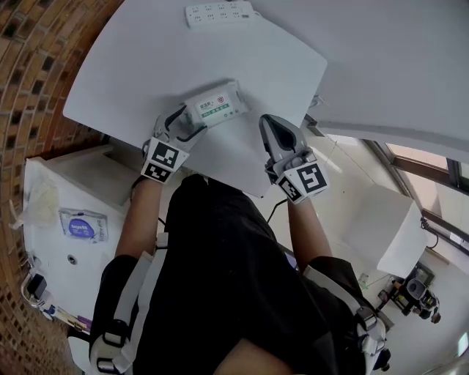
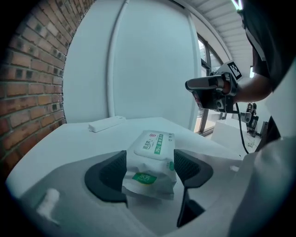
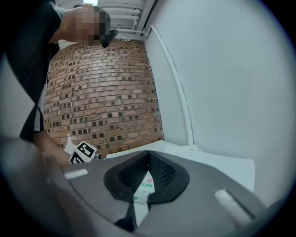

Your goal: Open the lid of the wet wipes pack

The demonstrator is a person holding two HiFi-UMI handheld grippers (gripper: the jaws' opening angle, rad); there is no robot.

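The left tool (image 2: 150, 162) is held with its jaws spread wide, and the near end of the wet wipes pack (image 1: 215, 104) is seen between them. The pack's sides lie very close to both jaws, and whether either one actually touches the wrapper cannot be told; no squeeze is shown on it. The right tool (image 3: 148, 159) is clenched, its jaws pressed together with nothing caught between them, and it is held to the right of the pack and apart from it. It is pointed across towards the pack, a strip of which is glimpsed through the slit under the closed jaws in the right gripper view. The pack is laid flat on the white table (image 1: 146, 51), close to the edge nearest the person, with its long side set at a slight slant to that edge. Its white lid (image 2: 151, 143) is seen lying flat and closed on the top face, with green and red print beside it. Beyond the pack, well apart from it at the far side, a white power strip (image 1: 220, 12) is laid. To the left of the pack, past the rounded rim, a brick wall (image 3: 101, 92) is seen.
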